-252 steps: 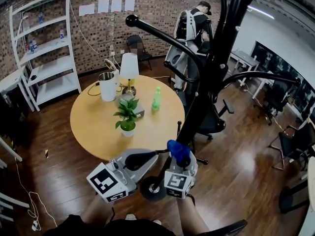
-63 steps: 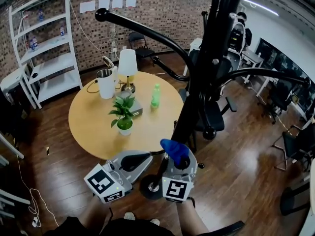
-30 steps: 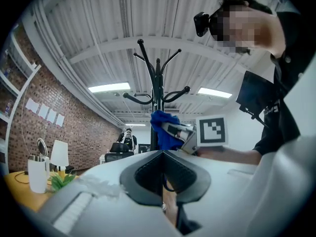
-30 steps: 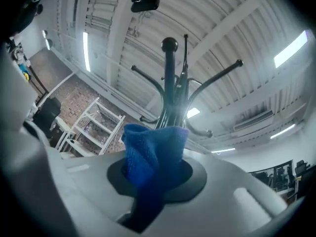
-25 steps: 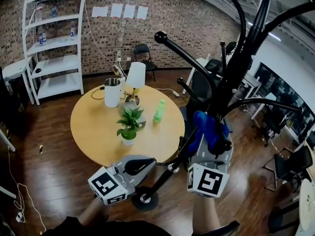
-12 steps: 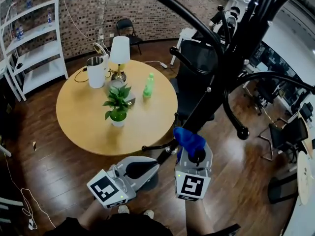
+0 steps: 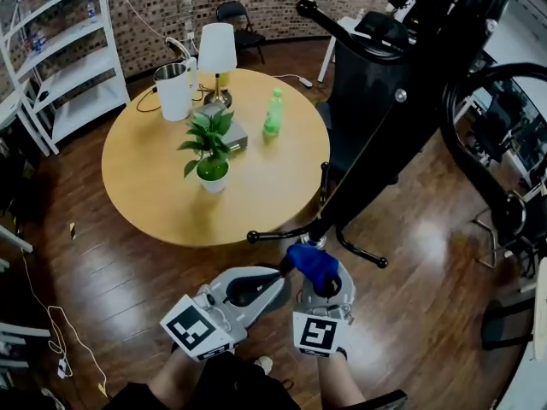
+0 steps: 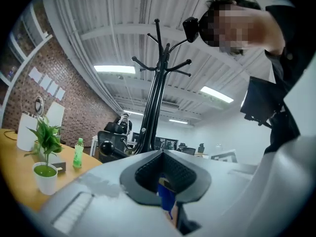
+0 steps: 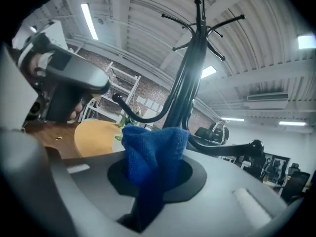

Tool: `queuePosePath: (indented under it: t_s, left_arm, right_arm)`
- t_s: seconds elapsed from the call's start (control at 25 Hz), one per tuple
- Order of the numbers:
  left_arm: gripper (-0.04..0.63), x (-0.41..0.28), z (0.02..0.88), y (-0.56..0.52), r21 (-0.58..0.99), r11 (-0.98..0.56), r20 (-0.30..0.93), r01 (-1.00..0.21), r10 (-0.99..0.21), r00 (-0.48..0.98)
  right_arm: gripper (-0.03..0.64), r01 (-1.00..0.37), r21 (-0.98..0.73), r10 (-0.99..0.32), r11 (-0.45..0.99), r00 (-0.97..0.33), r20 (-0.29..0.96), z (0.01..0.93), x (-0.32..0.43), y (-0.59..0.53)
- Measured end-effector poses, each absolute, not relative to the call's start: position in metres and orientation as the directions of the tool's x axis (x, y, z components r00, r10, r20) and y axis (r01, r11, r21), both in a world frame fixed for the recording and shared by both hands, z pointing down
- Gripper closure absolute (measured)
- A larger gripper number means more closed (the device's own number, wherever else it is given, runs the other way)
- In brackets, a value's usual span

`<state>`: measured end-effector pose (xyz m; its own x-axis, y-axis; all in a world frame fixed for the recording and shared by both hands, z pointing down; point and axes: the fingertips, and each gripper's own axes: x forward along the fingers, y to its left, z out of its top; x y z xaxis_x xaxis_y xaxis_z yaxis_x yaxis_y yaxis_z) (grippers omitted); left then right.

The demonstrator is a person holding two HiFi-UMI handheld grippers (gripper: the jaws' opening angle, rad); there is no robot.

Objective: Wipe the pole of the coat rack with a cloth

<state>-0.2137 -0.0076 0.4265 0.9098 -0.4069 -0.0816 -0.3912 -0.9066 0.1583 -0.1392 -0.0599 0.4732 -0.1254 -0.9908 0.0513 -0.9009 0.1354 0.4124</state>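
Left tool (image 7: 275,277) closed beside right tool (image 7: 321,284) clamping cloth (image 7: 309,261), both low.

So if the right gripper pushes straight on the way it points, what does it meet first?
Most likely the black coat rack pole, low down: the blue cloth in the right gripper aims at it. Gap unclear.

Grey-shelled L gripper (image 7: 275,276), same R gripper (image 7: 323,284), b/w sq-marker cubes (image 7: 198,331), black ribbed throat pads (image 8: 163,174), dark clothes (image 7: 226,389)

The round tabletop (image 7: 154,186) and coat rack (image 7: 395,96) are seen steeply from overhead in the head view. Both gripper views are aimed upward from low down; rack and tabletop are shared by all.
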Motion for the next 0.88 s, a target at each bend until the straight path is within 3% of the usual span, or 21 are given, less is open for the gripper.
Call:
queuePosePath:
  t_s: [0.12,0.32,0.64,0.88]
  left_arm:
    - [0.591,-0.220,0.456,-0.013,0.144,-0.883,-0.119,-0.446,-0.463,0.878]
    - [0.592,-0.219,0.523,-0.028,0.104,-0.881,-0.184,-0.462,-0.473,0.861]
    - [0.592,-0.231,0.652,-0.027,-0.001,-0.889,-0.260,-0.459,-0.443,0.858]
    - [0.591,-0.240,0.761,-0.027,-0.022,-0.862,-0.222,-0.507,-0.490,0.843]
  right_arm:
    - [0.555,-0.841,0.523,-0.989,0.135,-0.149,0.016,0.493,-0.145,-0.062]
    - [0.558,-0.820,0.566,-0.983,0.082,-0.160,-0.089,0.547,-0.138,-0.063]
    - [0.560,-0.895,0.436,-0.964,0.097,-0.193,-0.183,0.712,-0.146,-0.068]
    - [0.560,-0.927,0.343,-0.985,0.153,-0.169,-0.017,0.881,-0.140,-0.068]
